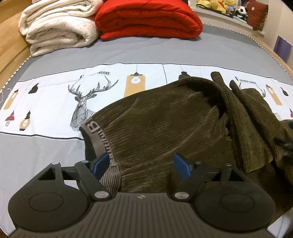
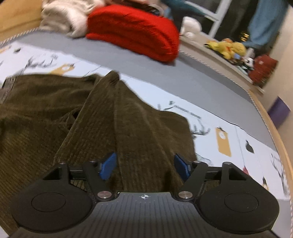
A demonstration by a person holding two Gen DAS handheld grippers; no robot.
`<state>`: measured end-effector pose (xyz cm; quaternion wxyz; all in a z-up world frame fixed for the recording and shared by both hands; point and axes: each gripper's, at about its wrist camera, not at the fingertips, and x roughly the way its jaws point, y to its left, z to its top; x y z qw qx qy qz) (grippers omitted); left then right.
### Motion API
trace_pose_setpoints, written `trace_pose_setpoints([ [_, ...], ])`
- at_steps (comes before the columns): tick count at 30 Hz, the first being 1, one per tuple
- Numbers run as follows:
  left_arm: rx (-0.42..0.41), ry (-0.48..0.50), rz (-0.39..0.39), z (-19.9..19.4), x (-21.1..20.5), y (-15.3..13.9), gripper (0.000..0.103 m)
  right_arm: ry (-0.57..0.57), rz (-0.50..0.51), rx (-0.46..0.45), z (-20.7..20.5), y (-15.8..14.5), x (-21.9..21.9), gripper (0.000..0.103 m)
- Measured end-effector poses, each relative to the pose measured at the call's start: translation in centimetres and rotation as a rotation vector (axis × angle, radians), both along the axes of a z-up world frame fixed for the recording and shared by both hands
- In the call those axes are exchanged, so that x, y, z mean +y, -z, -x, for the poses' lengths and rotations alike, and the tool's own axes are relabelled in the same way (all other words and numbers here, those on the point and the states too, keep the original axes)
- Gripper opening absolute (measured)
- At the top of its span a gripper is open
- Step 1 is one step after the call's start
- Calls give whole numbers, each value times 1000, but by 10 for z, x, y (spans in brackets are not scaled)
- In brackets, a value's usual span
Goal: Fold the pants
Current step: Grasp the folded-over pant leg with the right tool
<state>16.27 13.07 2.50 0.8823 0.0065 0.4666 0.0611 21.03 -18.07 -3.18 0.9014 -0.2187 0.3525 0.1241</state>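
Olive corduroy pants lie bunched on bed, across printed band of sheet mid-bed, waistband toward bed's left side. Legs folded over body, ends pointing toward head of bed. Left gripper hangs over waistband end, jaws wide, blue pads clear of cloth, nothing pinched. Right gripper above leg fold, jaws wide too, grasping nothing; that view blurred. Cream blanket and red quilt stacked at head of bed. Plush toys on ledge beyond bed's far right corner.
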Motion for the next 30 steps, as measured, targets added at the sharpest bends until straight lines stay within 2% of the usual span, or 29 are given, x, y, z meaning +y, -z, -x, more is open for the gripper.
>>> trace_pose_setpoints([
  [5, 13, 9, 4, -8, -4, 0, 82, -31, 120, 60, -24, 24, 20, 73],
  [11, 15, 18, -3, -10, -8, -2, 83, -71, 224, 74, -22, 37, 24, 72],
  [12, 13, 19, -4, -9, -9, -3, 83, -70, 231, 68, -20, 36, 22, 63],
  [13, 11, 20, -5, -8, -10, -4, 83, -67, 233, 64, -18, 34, 19, 50],
  [14, 8, 23, -7, -7, -11, -5, 83, -59, 224, 69, -18, 32, 14, 44],
  [16, 4, 28, -11, -4, -14, -7, 83, -32, 174, 92, -17, 24, -1, 17],
  [18, 2, 32, -15, -1, -16, -8, 83, -3, 122, 91, -12, 14, -18, 8],
  [23, 2, 50, -30, 10, -20, -7, 83, 66, 23, 103, 11, -1, -77, 7],
  [25, 2, 54, -34, 15, -21, -6, 83, 99, 20, 127, 23, 0, -107, 7],
  [30, 4, 68, -43, 27, -22, -3, 83, 210, 31, 287, 54, 26, -183, 7],
])
